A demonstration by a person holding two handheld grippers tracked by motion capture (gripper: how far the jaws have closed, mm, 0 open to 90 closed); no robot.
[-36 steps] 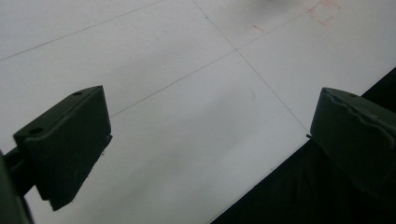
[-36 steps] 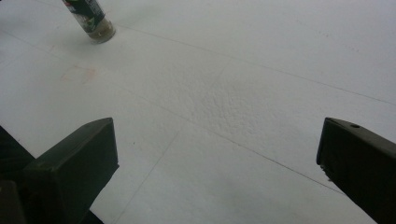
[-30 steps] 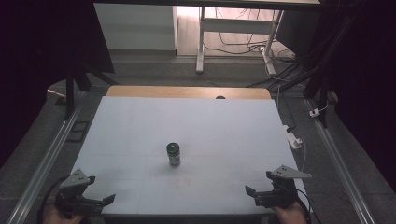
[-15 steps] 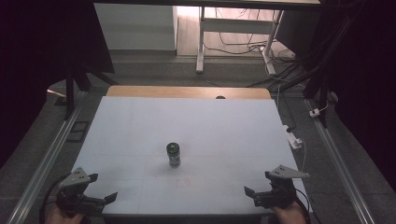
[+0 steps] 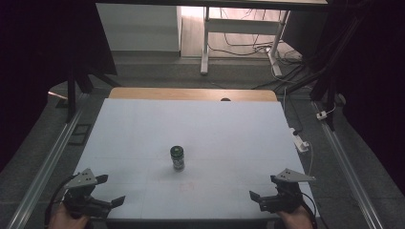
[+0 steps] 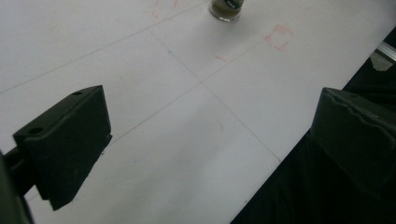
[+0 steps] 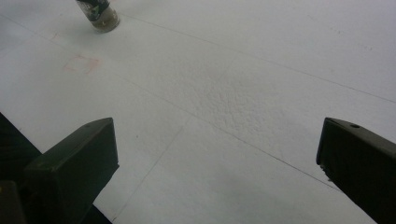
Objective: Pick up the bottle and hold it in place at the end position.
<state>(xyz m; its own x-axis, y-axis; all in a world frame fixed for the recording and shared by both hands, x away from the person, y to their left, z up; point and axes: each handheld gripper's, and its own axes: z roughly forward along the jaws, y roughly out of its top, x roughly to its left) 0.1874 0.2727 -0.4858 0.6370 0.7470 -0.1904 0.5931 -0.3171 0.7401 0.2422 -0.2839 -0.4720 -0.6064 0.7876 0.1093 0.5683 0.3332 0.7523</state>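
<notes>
Two hand-held grippers hover at the near edge of the white surface (image 5: 143, 129): the left hand-held gripper (image 5: 111, 190) at the near left corner, the right hand-held gripper (image 5: 263, 192) near the right corner. Each has its jaws spread wide apart, holding nothing. Wide bare surface lies between and beyond them. One small dark jar (image 5: 177, 157) stands upright near the middle, well apart from both, just beyond a faint red square mark (image 7: 82, 64).

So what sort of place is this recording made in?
Probably a lab data-collection rig: a white table with faint marked lines, dark curtains around it, loose cables on the floor behind, and a lone small jar.
</notes>
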